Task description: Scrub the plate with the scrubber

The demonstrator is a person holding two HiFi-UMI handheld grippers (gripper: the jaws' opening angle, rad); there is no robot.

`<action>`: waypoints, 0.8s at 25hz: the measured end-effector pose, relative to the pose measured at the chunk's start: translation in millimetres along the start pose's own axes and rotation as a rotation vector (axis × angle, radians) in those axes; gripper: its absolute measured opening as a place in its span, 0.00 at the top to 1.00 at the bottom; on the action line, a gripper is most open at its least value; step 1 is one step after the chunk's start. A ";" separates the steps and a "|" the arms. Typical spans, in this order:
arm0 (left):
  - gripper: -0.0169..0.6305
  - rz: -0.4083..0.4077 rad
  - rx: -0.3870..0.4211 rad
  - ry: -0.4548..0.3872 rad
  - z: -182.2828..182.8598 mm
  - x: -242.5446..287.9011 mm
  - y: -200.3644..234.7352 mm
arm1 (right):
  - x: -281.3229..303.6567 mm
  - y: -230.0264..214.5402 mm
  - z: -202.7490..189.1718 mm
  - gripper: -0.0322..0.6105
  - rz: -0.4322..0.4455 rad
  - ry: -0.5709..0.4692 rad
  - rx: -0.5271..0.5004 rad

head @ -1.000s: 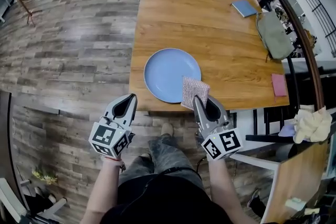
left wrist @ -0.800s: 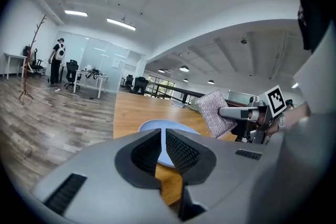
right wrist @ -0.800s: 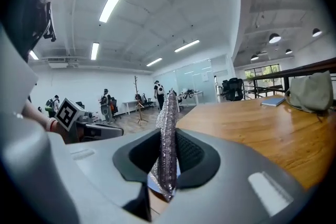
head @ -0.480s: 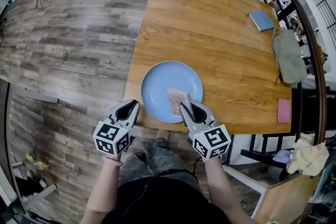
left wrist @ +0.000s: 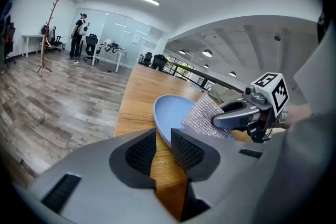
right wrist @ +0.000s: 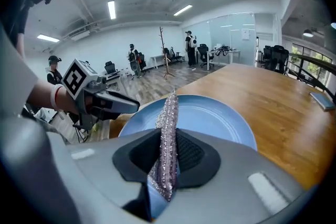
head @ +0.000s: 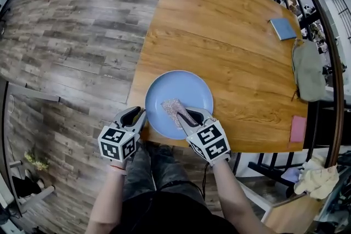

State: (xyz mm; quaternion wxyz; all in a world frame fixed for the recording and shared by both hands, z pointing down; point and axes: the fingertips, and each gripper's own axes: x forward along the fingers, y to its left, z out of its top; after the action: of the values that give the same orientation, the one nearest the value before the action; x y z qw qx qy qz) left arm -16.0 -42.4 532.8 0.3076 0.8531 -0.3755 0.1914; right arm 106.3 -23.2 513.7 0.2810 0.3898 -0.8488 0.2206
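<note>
A light blue plate (head: 186,87) lies on the wooden table (head: 219,19) near its front edge. My right gripper (head: 184,115) is shut on a pinkish glittery scrubber (head: 171,107), which rests on the near part of the plate. In the right gripper view the scrubber (right wrist: 169,113) stands on edge between the jaws, over the plate (right wrist: 215,118). My left gripper (head: 141,113) sits at the plate's near-left rim. Its jaws (left wrist: 163,136) stand a narrow gap apart with only wood showing between them, and the plate (left wrist: 170,107) lies just beyond their tips.
At the table's far right lie a blue notebook (head: 283,28), a grey-green bag (head: 308,69) and a pink pad (head: 298,129). A dark railing (head: 329,35) runs along the right side. Wooden floor lies to the left. A yellowish cloth (head: 315,178) sits lower right.
My right gripper has carried the scrubber leftward from the plate's right rim onto its near middle. The left gripper has closed in on the plate's left rim.
</note>
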 end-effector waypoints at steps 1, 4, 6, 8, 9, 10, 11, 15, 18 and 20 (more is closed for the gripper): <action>0.87 -0.005 -0.011 0.003 0.2 2.3 1.5 | 3.9 -0.6 0.8 0.83 0.002 0.017 -0.008; 0.87 -0.037 -0.039 0.012 4.6 8.6 2.3 | 14.7 -2.0 4.0 0.83 0.001 0.069 -0.061; 0.86 -0.056 -0.032 0.035 5.7 11.9 0.7 | 21.4 -0.1 5.9 0.83 -0.003 0.096 -0.100; 0.86 -0.081 -0.021 0.055 6.5 14.0 -2.0 | 29.1 1.7 7.7 0.83 -0.012 0.121 -0.153; 0.86 -0.095 -0.020 0.059 7.8 14.8 -3.4 | 33.0 2.5 9.4 0.83 -0.018 0.133 -0.184; 0.86 -0.105 -0.021 0.062 9.2 15.8 -4.5 | 36.8 3.5 11.2 0.83 -0.024 0.144 -0.218; 0.86 -0.107 -0.022 0.066 9.9 17.2 -4.9 | 40.2 4.7 12.4 0.83 -0.030 0.155 -0.254; 0.85 -0.092 -0.013 0.109 6.2 28.3 -3.2 | 53.5 4.6 15.3 0.83 -0.057 0.182 -0.406; 0.85 -0.088 -0.016 0.111 4.8 30.7 -2.3 | 62.0 1.2 14.1 0.83 -0.079 0.193 -0.519; 0.85 -0.087 0.010 0.111 3.7 29.9 -4.0 | 66.2 -0.4 12.1 0.83 -0.086 0.200 -0.583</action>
State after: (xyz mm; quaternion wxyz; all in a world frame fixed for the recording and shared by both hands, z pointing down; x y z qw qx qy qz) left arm 6.7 -58.4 545.3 0.3317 0.8582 -0.3193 0.2270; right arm 67.3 -66.3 547.7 0.4722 0.3049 -0.8271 -0.0068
